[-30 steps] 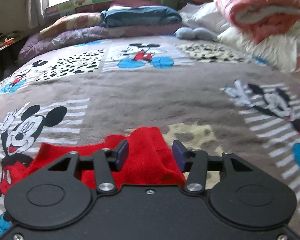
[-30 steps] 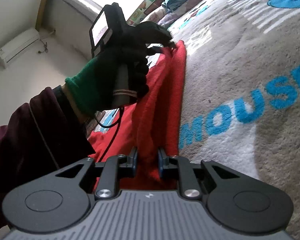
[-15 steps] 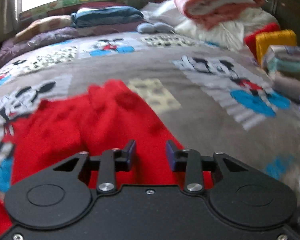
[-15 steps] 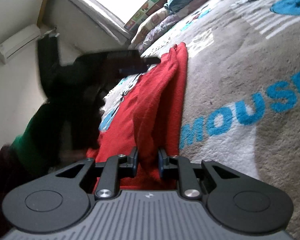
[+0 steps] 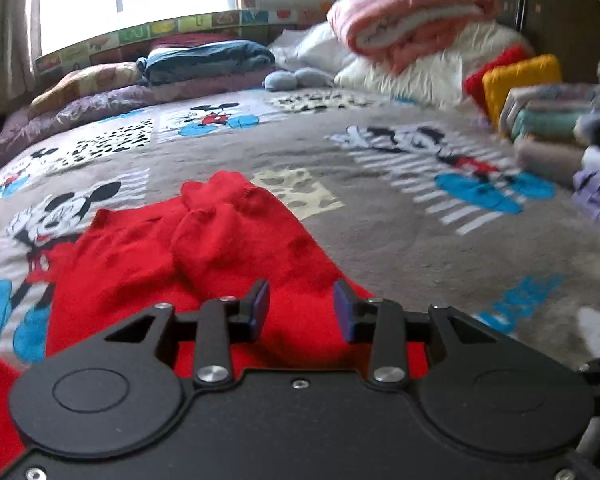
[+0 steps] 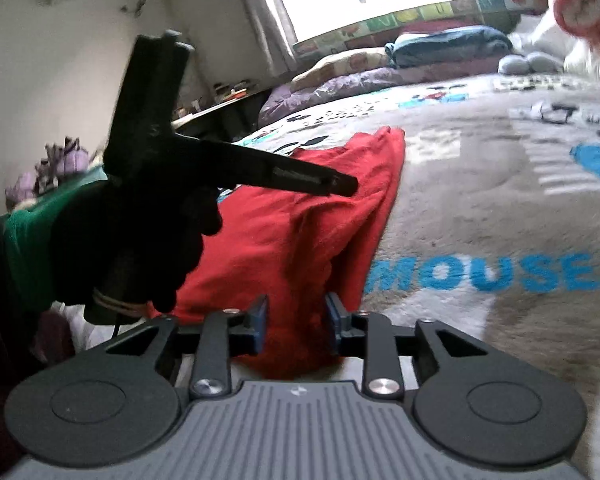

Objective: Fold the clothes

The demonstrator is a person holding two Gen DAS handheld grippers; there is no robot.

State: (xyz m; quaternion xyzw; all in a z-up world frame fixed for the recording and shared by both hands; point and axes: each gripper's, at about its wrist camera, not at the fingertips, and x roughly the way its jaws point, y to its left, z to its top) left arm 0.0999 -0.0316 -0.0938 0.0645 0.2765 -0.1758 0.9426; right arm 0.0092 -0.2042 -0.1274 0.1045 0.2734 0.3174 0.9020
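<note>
Right gripper jaws just parting around the red sweater fold, left gripper part-open, seemingly empty: released fold may spring apart on the bed.

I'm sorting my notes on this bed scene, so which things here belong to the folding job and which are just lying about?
In the job: red garment, left gripper, right gripper.

Lying about: pink rolled blanket, blue folded bedding, yellow knit, stack of folded clothes, cartoon-print bedspread.
</note>
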